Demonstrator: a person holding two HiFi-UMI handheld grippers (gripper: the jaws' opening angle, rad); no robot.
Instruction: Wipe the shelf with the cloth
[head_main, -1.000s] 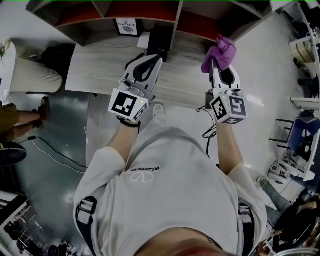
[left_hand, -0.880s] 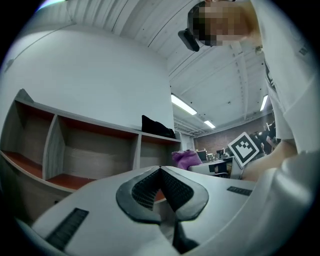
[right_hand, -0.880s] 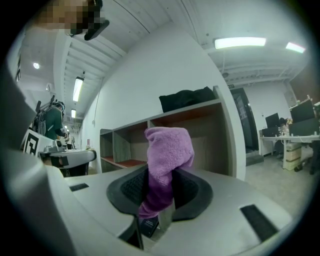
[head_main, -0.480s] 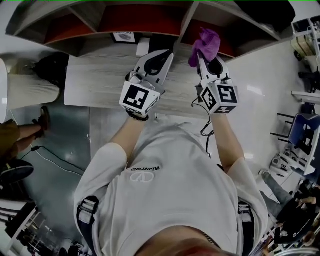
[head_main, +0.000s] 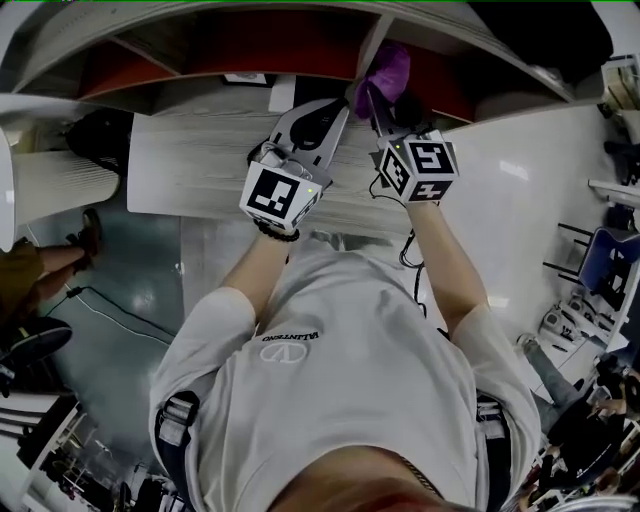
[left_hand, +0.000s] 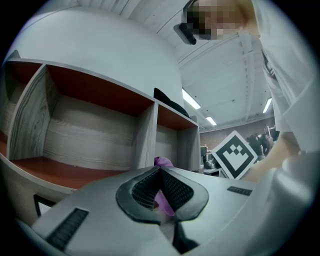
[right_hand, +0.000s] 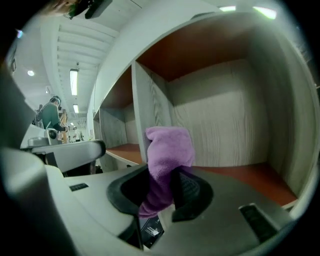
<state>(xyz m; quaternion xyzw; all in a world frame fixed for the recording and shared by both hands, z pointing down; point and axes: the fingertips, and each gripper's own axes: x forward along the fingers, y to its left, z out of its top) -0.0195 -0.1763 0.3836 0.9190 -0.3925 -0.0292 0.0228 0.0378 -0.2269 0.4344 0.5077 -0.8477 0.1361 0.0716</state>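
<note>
At the upper centre of the head view, the right hand-held gripper (head_main: 378, 98) is clamped on the purple cloth (head_main: 388, 68) by the shelf's (head_main: 270, 45) upright divider, while the left hand-held gripper (head_main: 335, 108) just beside it seems closed and empty.

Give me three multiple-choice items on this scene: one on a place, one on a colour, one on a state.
1. The right gripper faces:
A) the floor
B) an open shelf compartment
C) a chair

2. The cloth is:
A) yellow
B) white
C) purple

3. The cloth is:
A) clamped, bunched, in the right gripper's jaws
B) spread flat on the floor
C) folded on a chair

Answers:
1 B, the right gripper view looks into a red-floored compartment.
2 C, it shows purple in every view.
3 A, the jaws are shut on it.
</note>
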